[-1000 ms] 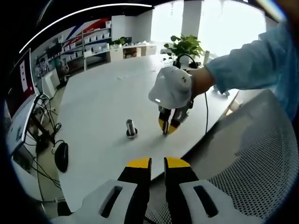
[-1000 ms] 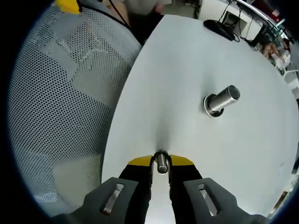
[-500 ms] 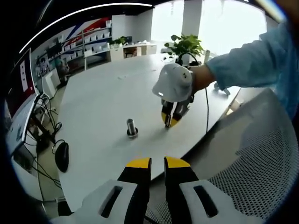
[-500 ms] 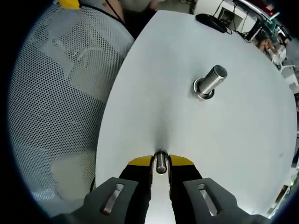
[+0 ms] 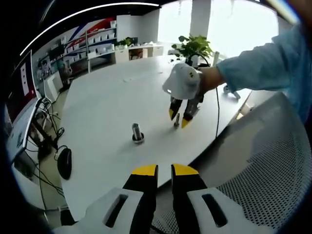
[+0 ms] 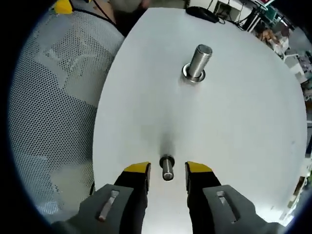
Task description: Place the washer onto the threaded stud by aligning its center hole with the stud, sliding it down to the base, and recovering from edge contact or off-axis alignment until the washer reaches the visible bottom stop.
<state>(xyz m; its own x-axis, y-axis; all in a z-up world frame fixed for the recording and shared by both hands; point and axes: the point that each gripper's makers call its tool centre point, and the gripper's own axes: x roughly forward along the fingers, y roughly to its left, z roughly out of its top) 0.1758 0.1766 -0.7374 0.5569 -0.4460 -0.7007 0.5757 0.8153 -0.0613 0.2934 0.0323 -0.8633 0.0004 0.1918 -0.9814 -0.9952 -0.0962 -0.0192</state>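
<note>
Steel threaded stud (image 6: 197, 62) stands upright on the white table (image 6: 243, 126), its base ringed by a collar. The right gripper (image 6: 167, 168), jaws apart, straddles a small metal piece, apparently the washer (image 6: 167, 167), untouched by either jaw and well apart from the stud. The left gripper (image 5: 164, 169) holds its jaws almost together, empty, near a mesh chair (image 5: 258, 170). Shelving (image 5: 95, 44) and a plant (image 5: 194, 46) line the room.

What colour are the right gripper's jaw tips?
Yellow tips on the right gripper, dark below; clearest in the right gripper view.
</note>
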